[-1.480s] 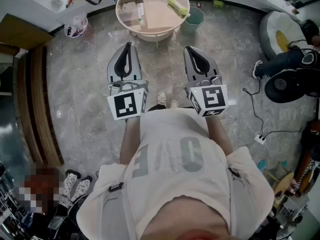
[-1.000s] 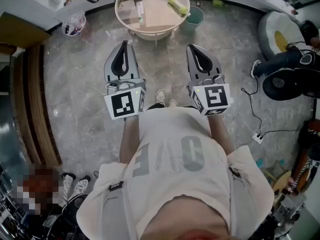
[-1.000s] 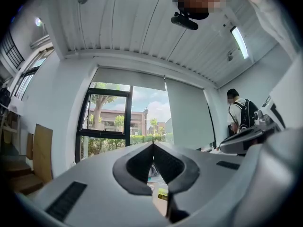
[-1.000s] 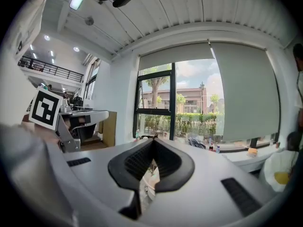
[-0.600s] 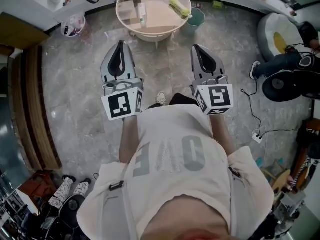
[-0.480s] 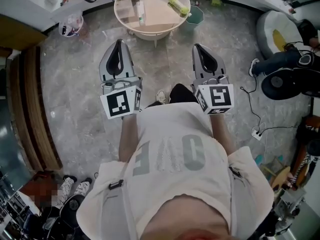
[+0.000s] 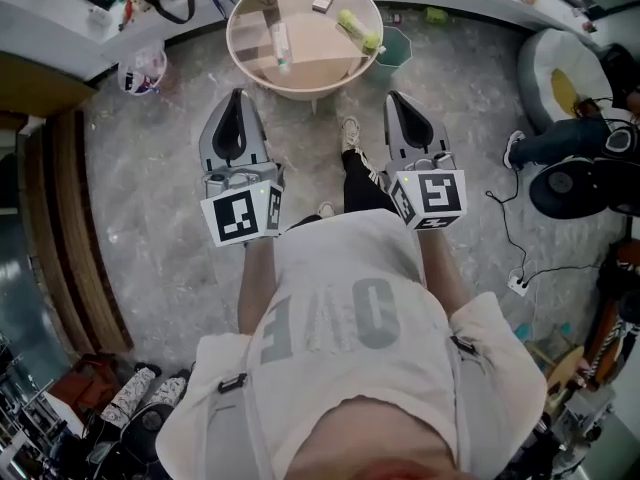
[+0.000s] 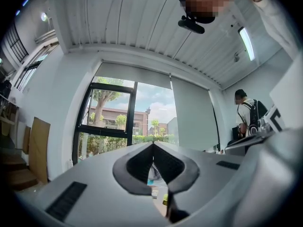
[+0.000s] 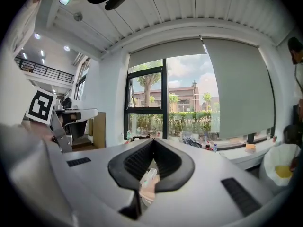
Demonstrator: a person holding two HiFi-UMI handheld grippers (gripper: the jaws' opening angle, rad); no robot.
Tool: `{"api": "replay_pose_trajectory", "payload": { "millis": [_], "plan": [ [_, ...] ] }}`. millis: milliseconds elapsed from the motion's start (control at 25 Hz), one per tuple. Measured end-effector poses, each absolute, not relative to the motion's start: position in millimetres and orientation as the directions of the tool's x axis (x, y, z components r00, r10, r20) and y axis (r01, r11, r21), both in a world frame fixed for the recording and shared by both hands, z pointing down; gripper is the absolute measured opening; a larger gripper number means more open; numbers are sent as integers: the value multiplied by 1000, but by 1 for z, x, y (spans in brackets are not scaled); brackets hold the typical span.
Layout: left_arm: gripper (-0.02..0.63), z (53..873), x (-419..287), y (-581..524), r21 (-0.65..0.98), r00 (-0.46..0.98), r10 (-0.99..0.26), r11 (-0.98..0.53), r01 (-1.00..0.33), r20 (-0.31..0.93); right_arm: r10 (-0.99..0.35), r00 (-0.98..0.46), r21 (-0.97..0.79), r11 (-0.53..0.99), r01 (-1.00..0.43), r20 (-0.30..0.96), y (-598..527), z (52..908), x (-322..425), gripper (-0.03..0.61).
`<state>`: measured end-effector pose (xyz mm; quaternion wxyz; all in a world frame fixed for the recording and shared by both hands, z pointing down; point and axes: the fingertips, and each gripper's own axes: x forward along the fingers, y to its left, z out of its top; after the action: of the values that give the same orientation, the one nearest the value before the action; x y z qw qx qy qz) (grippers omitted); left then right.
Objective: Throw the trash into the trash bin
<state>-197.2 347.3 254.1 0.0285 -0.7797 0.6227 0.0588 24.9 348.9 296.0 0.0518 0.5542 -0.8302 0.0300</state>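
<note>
My left tongs (image 7: 238, 98) and right tongs (image 7: 393, 100) were both clamped shut on nothing, near the table (image 7: 300, 69), trash (image 7: 357, 28) by its right edge.

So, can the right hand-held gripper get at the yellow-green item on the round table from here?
Probably not yet: the right hand-held gripper is shut and short of the round table; nothing blocks the way to the yellow-green item.
</note>
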Motion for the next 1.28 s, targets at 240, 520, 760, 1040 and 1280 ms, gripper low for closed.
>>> {"api": "replay_pose_trajectory", "payload": {
  "millis": [240, 520, 760, 1040, 1280],
  "plan": [
    [12, 242, -194, 283, -49, 178, -973, -173, -984, -144, -886, -454, -4, 456, -890, 98, 251, 305, 18, 14],
    [12, 234, -189, 166, -32, 71, -985, -67, -997, -154, -855, -508, 20, 513, -858, 106, 118, 289, 43, 14],
    [12, 232, -160, 82, -28, 47, -989, -44, -999, -142, -833, -538, 34, 545, -838, 128, 37, 291, 68, 14],
    [12, 226, -149, 42, -26, 61, -989, -58, -998, -134, -817, -554, 0, 561, -828, 162, -3, 305, 68, 14],
    [12, 222, -152, 22, -17, 114, -980, -113, -993, -164, -844, -520, -1, 524, -852, 130, -13, 295, 53, 15]
  ]
}}
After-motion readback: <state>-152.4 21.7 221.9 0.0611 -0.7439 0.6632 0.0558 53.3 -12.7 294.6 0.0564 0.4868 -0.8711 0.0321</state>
